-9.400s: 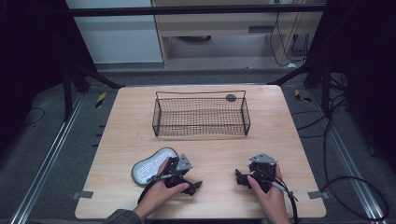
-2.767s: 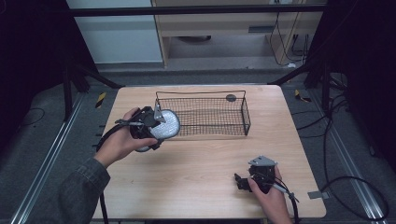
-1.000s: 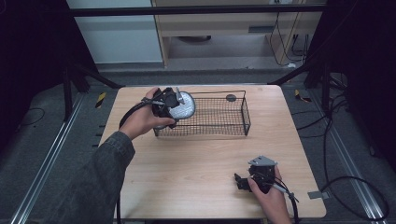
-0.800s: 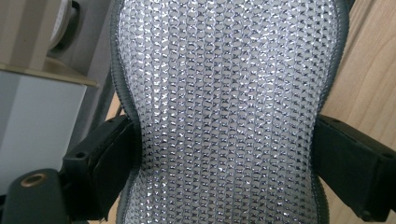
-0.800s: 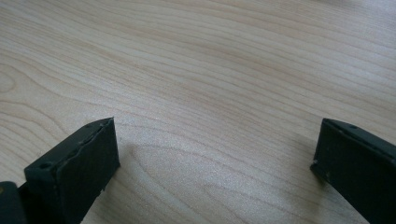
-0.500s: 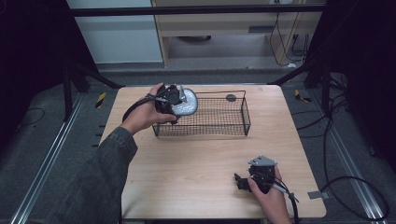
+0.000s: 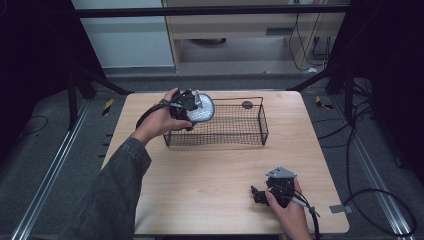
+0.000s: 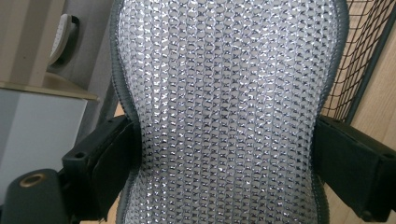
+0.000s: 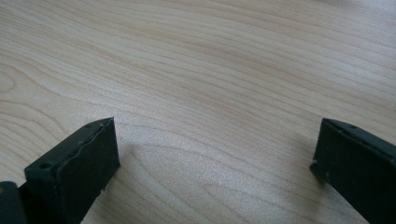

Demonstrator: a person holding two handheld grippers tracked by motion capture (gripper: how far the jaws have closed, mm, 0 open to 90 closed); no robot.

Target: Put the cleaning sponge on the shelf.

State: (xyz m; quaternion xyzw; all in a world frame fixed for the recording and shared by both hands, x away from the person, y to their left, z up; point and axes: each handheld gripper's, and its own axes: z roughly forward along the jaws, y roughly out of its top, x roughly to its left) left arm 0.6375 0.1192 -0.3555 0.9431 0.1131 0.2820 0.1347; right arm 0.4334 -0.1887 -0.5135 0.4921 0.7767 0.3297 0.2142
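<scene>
We see the left gripper (image 7: 192,102) clamping a mesh insole (image 8: 224,107) above the wire basket (image 7: 235,135); the right gripper (image 7: 260,194) rests spread apart on the wooden table (image 7: 210,175), grey floor (image 7: 60,150) around.

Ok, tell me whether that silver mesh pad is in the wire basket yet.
Not yet. The pad is held by the left gripper above the basket rim at its left corner.

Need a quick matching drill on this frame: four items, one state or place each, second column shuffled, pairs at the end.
Items:
1. left hand-held gripper
2. right hand-held gripper
3. black wire mesh basket
4. small dark round disc

States:
A. on the wooden table beyond the basket
B. open, low over bare tabletop
C. shut on the silver-white mesh insole
D. standing on the table, insole held over its left end

Pairs: 1-C, 2-B, 3-D, 4-A
</scene>
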